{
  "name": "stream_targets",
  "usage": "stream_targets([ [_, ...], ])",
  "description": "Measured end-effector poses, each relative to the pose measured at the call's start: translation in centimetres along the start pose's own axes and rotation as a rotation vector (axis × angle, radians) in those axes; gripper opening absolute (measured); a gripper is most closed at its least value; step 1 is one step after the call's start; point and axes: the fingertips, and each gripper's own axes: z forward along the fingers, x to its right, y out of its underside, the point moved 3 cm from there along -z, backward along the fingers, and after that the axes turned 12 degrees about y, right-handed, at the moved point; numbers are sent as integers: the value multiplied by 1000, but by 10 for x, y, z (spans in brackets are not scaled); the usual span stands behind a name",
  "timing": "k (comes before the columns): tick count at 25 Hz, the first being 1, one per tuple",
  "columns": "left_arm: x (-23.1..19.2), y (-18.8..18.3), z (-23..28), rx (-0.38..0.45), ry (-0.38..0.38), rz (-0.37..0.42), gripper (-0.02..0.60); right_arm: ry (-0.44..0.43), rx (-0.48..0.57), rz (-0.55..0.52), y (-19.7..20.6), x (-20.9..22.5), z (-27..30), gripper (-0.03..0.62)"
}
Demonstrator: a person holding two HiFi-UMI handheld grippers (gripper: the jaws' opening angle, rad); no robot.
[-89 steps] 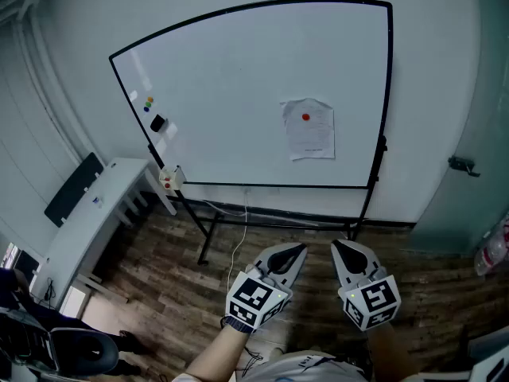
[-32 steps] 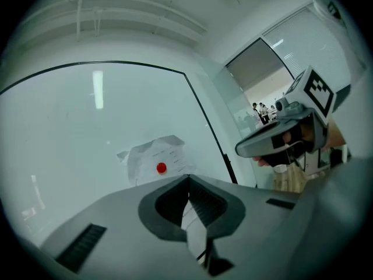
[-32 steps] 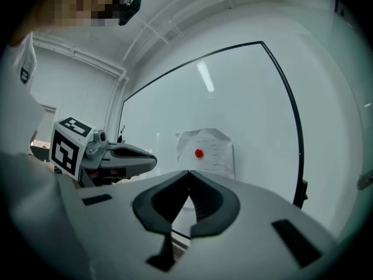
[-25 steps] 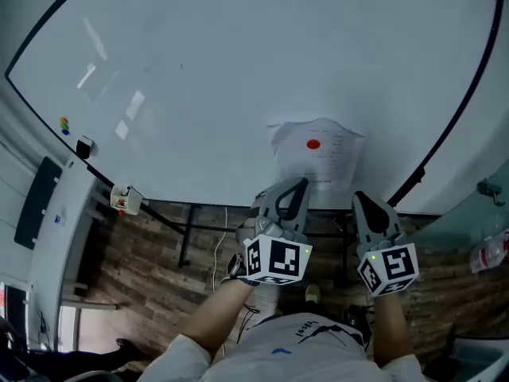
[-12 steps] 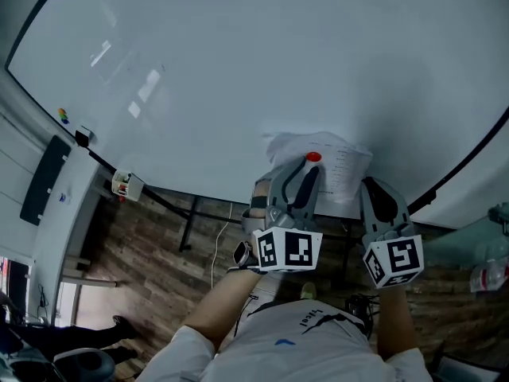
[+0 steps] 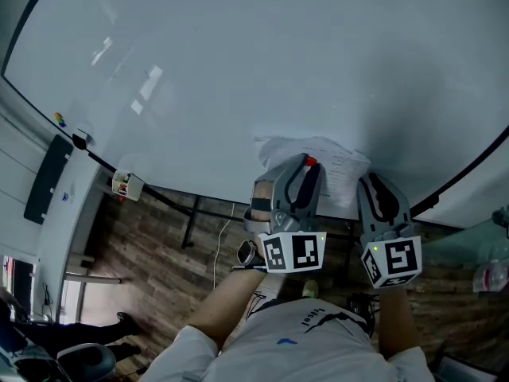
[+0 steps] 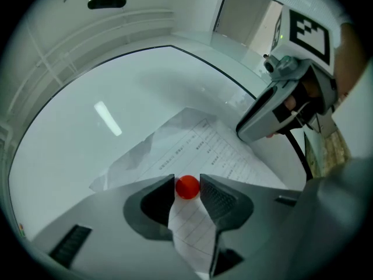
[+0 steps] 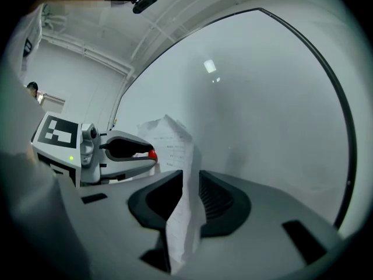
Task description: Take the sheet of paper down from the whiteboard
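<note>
A printed sheet of paper [image 6: 343,168] hangs crumpled on the whiteboard [image 6: 238,70], pinned by a round red magnet [image 6: 311,162]. My left gripper [image 6: 306,165] points level at the board. Its jaws are opening, and the magnet [image 7: 187,187] sits between the fingertips in the left gripper view. My right gripper [image 6: 371,183] is at the sheet's right edge. In the right gripper view the paper's edge [image 8: 182,214] hangs between its parted jaws [image 8: 191,181], with a gap still showing beside the sheet. The left gripper [image 8: 152,154] shows there too, at the magnet.
The board's black frame runs along the lower edge, with a small holder [image 6: 127,185] of markers, an eraser [image 6: 79,140] and coloured magnets [image 6: 60,119] at the left. Below are the stand's legs, a wooden floor [image 6: 151,253] and a white bench [image 6: 48,213].
I have come close to the board. Both grippers moved forward to the sheet; the left one's jaws parted and now flank the red magnet, and the right one's jaws straddle the paper's edge.
</note>
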Motion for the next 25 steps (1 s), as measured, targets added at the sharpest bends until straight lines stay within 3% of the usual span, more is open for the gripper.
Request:
stream_targets([
  [10,1,1,1,32,-40,32,132,-16,-6,6,2,-7,11,78],
  [14,0,1,0,50,-31,10,132,-24,-8,28,4,-8,14,77],
  [18,-1,1,-1,72,-14,-18,132,-25,-14,51,5,-8,14,18],
  [25,-3,-1,-4,101,26,-80,130,-49,-26,85,2,-7,10,14],
])
